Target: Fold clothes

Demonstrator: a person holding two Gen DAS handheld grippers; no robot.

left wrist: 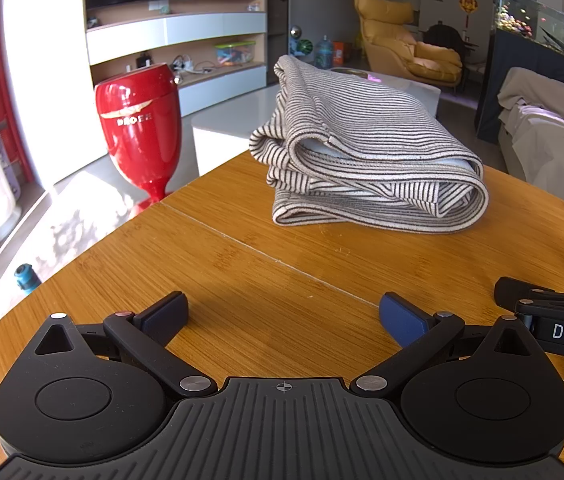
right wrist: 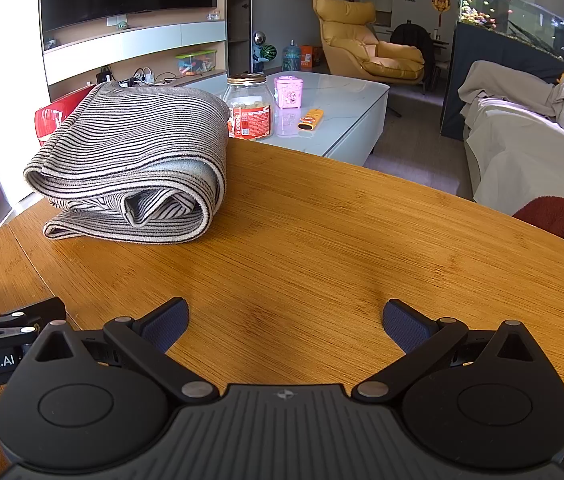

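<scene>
A grey striped garment [left wrist: 365, 152] lies folded in a thick bundle on the wooden table [left wrist: 242, 264], toward its far side. The right wrist view shows the same striped garment [right wrist: 134, 160] at the far left of the table [right wrist: 321, 232]. My left gripper [left wrist: 283, 316] is open and low over bare wood, well short of the bundle, with nothing between its blue pads. My right gripper [right wrist: 285, 322] is also open and holds nothing, to the right of the bundle. Each gripper's black body edges into the other's view.
A red vase-shaped stand [left wrist: 140, 128] rises off the table's far left edge. Behind the table a white coffee table [right wrist: 341, 104] carries a glass jar [right wrist: 250, 108], a pink tin [right wrist: 288, 92] and an orange remote [right wrist: 310, 119]. A covered sofa [right wrist: 521, 152] is at right.
</scene>
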